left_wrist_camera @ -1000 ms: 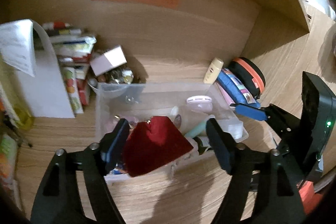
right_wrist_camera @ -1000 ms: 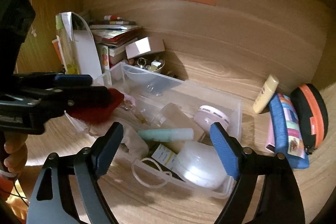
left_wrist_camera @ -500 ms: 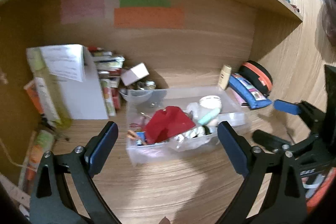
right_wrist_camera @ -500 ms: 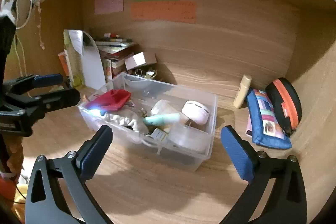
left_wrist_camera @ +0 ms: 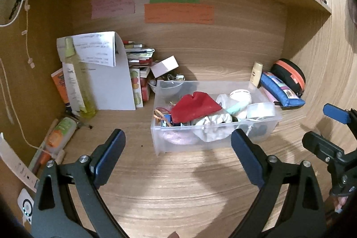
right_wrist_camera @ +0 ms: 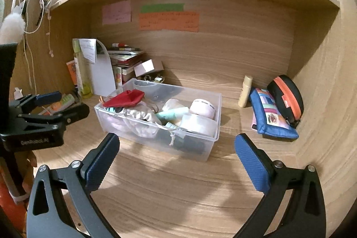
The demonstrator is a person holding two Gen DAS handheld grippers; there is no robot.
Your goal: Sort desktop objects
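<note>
Between the wide-apart jaws of the left gripper (left_wrist_camera: 177,144) lies only bare wooden bench (left_wrist_camera: 178,189), with nothing gripped. The right gripper (right_wrist_camera: 177,148) likewise has its jaws spread wide and empty above the bench. Just beyond both stands a clear rectangular plastic bin (left_wrist_camera: 214,139), apart from either gripper. Inside it a red fabric pouch (left_wrist_camera: 194,107) lies on top at the left, beside a crumpled white cloth bag (left_wrist_camera: 214,124), a mint-green tube (right_wrist_camera: 171,114) and a round white lidded jar (right_wrist_camera: 202,106). Right of the bin, a blue patchwork pencil case (right_wrist_camera: 271,116) leans against a black round case with an orange zip (right_wrist_camera: 287,95), with a small cream bottle (right_wrist_camera: 245,90) standing nearby. Left of the bin, a tall yellow-green bottle (left_wrist_camera: 74,79) stands before white papers.
</note>
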